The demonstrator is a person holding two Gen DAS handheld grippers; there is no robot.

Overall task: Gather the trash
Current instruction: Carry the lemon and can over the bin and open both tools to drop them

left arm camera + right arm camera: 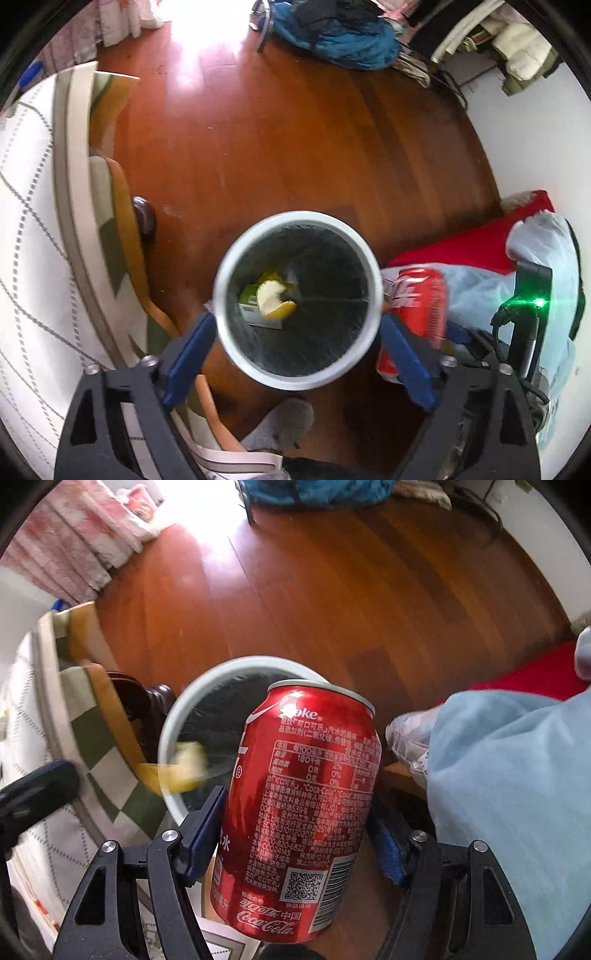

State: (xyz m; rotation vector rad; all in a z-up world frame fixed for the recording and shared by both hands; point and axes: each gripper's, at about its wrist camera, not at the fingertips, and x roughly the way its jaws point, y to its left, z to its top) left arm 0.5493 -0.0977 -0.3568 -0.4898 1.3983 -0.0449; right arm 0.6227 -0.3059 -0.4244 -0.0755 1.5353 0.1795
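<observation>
Gripping a red can [301,812], the right hand-held gripper [295,834] nears the bin [173,716].

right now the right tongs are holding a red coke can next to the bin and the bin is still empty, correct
Not quite: the bin is not empty. The left wrist view shows a yellow peel and a small green and white carton lying at its bottom. The rest holds: the right tongs grip a red Coke can beside the bin.
</observation>
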